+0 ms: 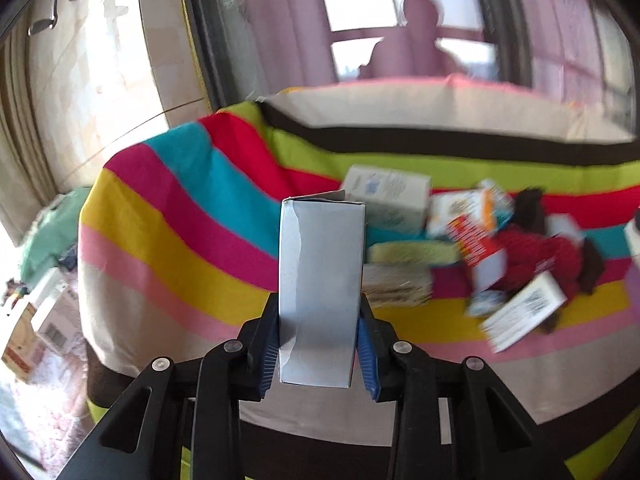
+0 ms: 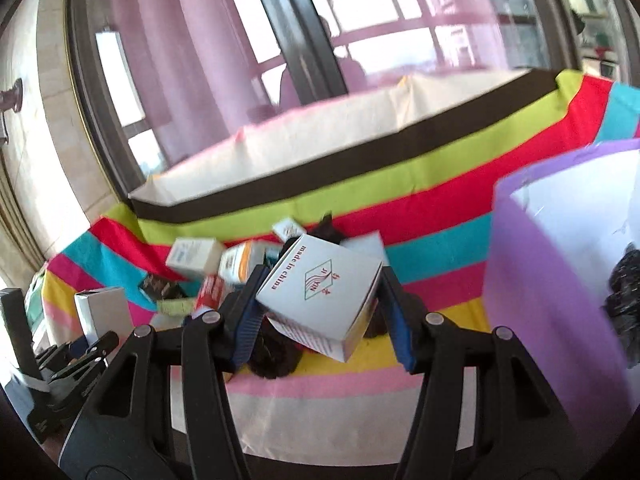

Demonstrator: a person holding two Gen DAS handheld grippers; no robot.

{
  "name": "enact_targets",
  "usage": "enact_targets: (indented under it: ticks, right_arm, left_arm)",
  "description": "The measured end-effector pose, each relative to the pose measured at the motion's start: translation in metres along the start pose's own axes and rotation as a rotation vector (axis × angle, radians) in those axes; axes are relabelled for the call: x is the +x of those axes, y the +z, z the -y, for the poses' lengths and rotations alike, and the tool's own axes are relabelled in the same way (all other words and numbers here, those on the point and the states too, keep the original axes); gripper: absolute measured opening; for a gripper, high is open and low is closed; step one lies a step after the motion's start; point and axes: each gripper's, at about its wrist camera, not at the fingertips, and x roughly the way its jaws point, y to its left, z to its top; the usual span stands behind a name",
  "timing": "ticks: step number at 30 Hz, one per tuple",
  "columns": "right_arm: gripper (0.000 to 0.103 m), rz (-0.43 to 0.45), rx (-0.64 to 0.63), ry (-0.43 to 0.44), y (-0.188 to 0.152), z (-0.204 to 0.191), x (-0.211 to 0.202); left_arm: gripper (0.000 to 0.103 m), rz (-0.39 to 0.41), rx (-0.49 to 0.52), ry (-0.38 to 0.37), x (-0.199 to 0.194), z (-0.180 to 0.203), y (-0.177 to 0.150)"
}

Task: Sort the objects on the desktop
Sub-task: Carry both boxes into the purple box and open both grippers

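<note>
Striped cloth [image 1: 168, 216], box clutter [image 1: 472, 236], left tool [image 1: 319, 344] pinching grey box [image 1: 322, 280], right tool [image 2: 320, 312] pinching white carton [image 2: 320, 292]

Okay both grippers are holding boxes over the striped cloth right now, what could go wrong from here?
The right gripper pinches the white box tilted, by its corners, so it may twist out. The left gripper holds the tall grey box only at its lower end, and its dented wall could crush further.

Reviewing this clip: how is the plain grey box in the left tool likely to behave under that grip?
The grey box looks like thin card: one wall is already creased, so it probably crushes if squeezed harder. It seems light, perhaps empty. The left tool clamps only its lower end, so the tall box may pivot or slip.
</note>
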Motion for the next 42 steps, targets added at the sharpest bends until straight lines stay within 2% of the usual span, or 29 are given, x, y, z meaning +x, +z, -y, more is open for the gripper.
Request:
enact_targets:
  ticks: [5, 10, 11, 13, 16, 20, 28, 37, 39, 41, 42]
  right_arm:
    - [0.058, 0.089, 0.027, -0.035, 0.008, 0.003, -0.022]
    - [0.058, 0.205, 0.057, -0.122, 0.016, 0.01, -0.046]
    - [0.058, 0.22, 0.064, -0.142, 0.017, 0.012, -0.05]
    - [0.058, 0.236, 0.086, -0.175, 0.019, 0.018, -0.054]
    - [0.058, 0.267, 0.132, -0.202, 0.022, 0.028, -0.061]
    - [0.058, 0.367, 0.211, -0.273, 0.023, 0.041, -0.085]
    - [0.058, 0.483, 0.36, -0.397, 0.027, 0.072, -0.114]
    - [0.061, 0.512, 0.466, -0.53, 0.027, 0.096, -0.129]
    - [0.065, 0.524, 0.497, -0.546, 0.025, 0.1, -0.133]
    - [0.08, 0.539, 0.54, -0.563, 0.02, 0.102, -0.139]
    - [0.081, 0.545, 0.548, -0.559, 0.02, 0.104, -0.139]
  left_arm:
    - [0.035, 0.059, -0.014, -0.153, -0.028, 0.015, 0.014]
    - [0.035, 0.069, -0.064, -0.433, -0.044, 0.035, 0.033]
    - [0.035, 0.063, -0.076, -0.508, -0.045, 0.042, 0.038]
    - [0.035, 0.06, -0.088, -0.605, -0.046, 0.052, 0.047]
    - [0.035, 0.077, -0.053, -0.726, -0.053, 0.08, 0.061]
    - [0.035, 0.079, -0.002, -0.866, -0.059, 0.113, 0.078]
    - [0.035, 0.046, 0.109, -1.028, -0.066, 0.177, 0.099]
    - [0.035, -0.022, 0.258, -1.147, -0.072, 0.241, 0.096]
    - [0.035, -0.046, 0.285, -1.169, -0.073, 0.254, 0.095]
    - [0.038, -0.075, 0.275, -1.192, -0.069, 0.257, 0.094]
    - [0.039, -0.082, 0.267, -1.205, -0.067, 0.256, 0.094]
